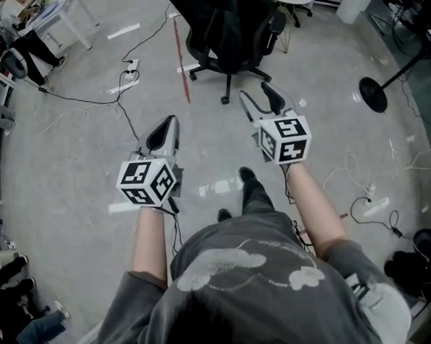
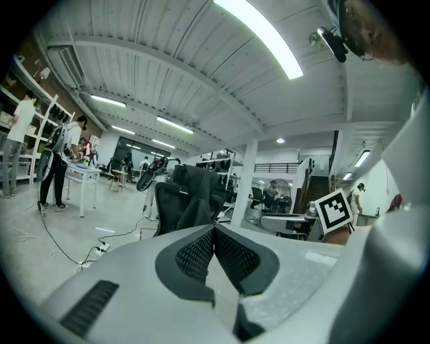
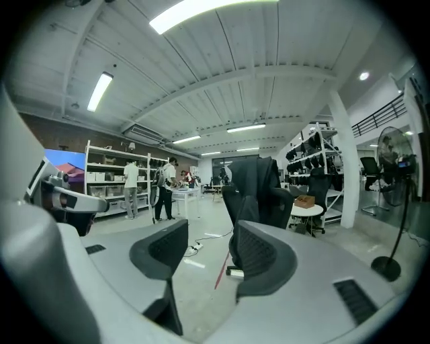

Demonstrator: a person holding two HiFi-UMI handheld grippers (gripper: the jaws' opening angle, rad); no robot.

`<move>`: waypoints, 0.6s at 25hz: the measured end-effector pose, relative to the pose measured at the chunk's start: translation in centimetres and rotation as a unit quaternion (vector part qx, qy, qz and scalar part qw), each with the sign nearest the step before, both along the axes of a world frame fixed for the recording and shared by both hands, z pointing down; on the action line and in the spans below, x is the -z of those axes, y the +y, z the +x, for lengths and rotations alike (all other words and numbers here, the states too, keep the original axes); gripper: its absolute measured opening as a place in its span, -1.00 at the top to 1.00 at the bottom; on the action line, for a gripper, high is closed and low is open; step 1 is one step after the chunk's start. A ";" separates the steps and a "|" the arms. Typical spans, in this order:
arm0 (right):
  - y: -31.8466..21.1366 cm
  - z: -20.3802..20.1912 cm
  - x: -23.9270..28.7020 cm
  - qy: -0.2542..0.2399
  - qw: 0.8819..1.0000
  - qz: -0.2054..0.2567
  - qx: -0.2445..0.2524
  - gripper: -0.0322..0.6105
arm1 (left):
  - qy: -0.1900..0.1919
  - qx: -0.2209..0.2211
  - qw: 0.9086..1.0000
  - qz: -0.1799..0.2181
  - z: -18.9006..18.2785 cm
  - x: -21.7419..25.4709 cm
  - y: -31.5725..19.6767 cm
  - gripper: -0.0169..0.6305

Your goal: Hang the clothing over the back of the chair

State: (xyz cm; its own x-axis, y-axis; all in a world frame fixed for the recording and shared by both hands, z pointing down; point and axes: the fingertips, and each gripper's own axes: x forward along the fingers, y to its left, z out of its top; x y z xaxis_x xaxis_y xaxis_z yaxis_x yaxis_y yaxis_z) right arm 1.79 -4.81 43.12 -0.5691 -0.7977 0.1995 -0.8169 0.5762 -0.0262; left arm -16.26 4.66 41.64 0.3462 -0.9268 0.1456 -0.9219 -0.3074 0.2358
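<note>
The left tool (image 1: 167, 127) is pinched closed on nothing. The right tool (image 1: 259, 98) is spread apart and empty too. Both are well away from the chair (image 1: 226, 65), likely because the dark clothing (image 1: 228, 14) already hangs over its back.

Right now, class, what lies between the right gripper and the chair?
Nothing but bare grey floor. The head view shows that stretch clear between the right gripper and the chair.

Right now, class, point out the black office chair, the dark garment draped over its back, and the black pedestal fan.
black office chair (image 1: 239, 40): head view, seat.
dark garment (image 3: 255, 178): right gripper view, fold over the backrest.
black pedestal fan (image 1: 373, 94): head view, round base.
</note>
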 end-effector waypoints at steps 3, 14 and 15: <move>1.4 0.8 -0.1 0.001 1.000 -0.001 -0.011 0.43 | 0.004 -0.004 1.000 -0.004 0.1 -0.5 0.9 0.94; 4.7 4.0 0.2 -0.006 0.998 0.001 -0.058 0.93 | 0.017 -0.037 0.999 -0.011 2.1 -1.4 2.2 0.94; 4.9 4.1 0.0 0.002 0.998 -0.001 -0.057 0.93 | 0.018 -0.040 0.999 -0.013 2.2 -1.6 2.3 0.94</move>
